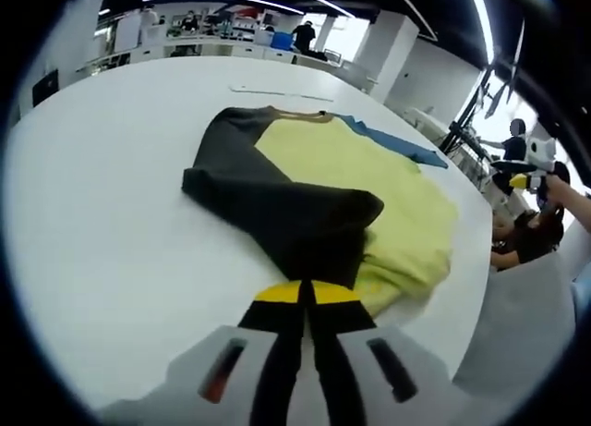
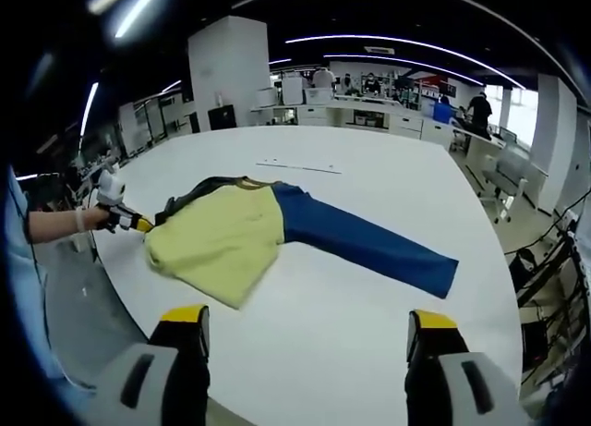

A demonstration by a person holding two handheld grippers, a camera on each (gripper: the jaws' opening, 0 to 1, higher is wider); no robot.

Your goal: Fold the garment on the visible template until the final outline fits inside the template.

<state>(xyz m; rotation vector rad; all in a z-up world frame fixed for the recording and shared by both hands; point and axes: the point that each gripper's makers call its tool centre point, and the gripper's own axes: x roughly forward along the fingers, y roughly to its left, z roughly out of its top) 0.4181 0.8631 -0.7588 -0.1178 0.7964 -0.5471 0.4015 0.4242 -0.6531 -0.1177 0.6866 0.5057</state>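
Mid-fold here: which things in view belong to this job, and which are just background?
Job:
- garment, yellow body; dark sleeve folded across it, blue sleeve spread out
- left tongs, shut on the dark sleeve
- right tongs, open, holding nothing
- white table

Background:
- far desks
- pillar
- people at the desks

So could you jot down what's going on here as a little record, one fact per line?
surface: white table
garment: shirt with a yellow body, lying flat
dark sleeve: dark sleeve folded in over the yellow body
blue sleeve: blue sleeve stretched out straight, not yet folded
left claw: left claw shut on the dark sleeve's end
right claw: right claw open, holding nothing, above the table near the shirt
template outline: cannot tell
background: desks and people far behind the table
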